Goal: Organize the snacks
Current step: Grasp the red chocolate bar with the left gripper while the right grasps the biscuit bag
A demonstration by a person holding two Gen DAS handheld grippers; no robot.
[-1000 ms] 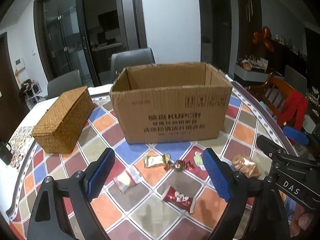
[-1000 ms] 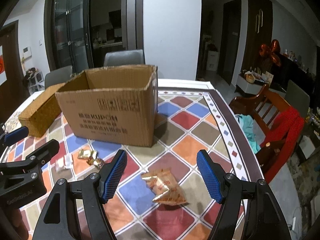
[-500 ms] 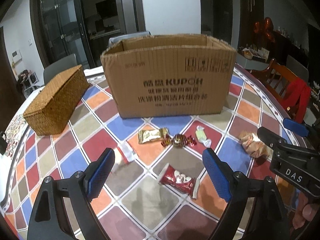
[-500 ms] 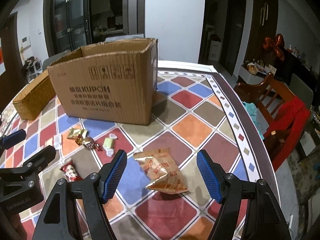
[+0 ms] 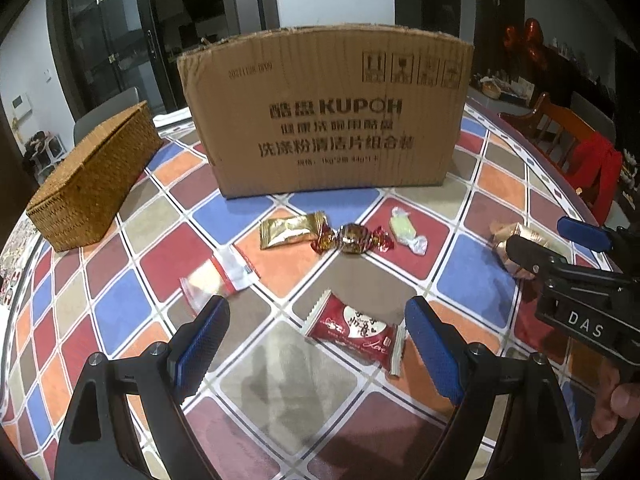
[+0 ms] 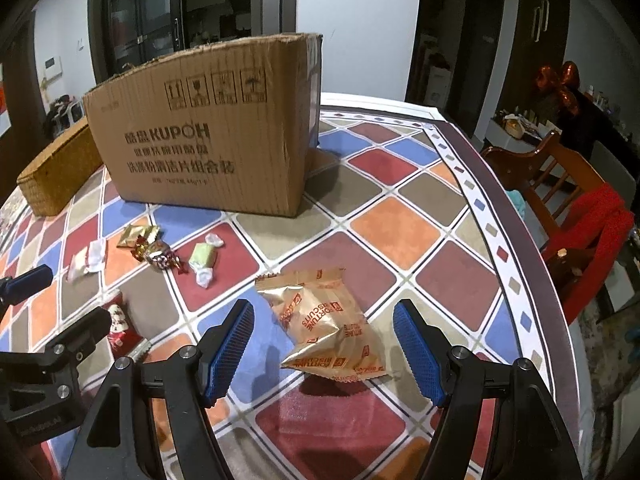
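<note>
Several wrapped snacks lie on the checked tablecloth in front of a brown cardboard box. My left gripper stands open just above a red snack packet, which lies between its blue pads without touching them. Further off lie a gold packet, a dark twist candy, a green candy and a clear-wrapped snack. My right gripper is open around a gold fortune biscuit bag, pads apart from it. The cardboard box rises behind.
A woven wicker box sits left of the cardboard box. The table's right edge curves close by, with a wooden chair draped in red cloth beyond it. A person's fingers hold the right gripper's handle.
Both grippers have sunk toward the table and tipped further down. The snacks now look larger, and the box's open top has gone out of sight. The jaws have kept their width.
</note>
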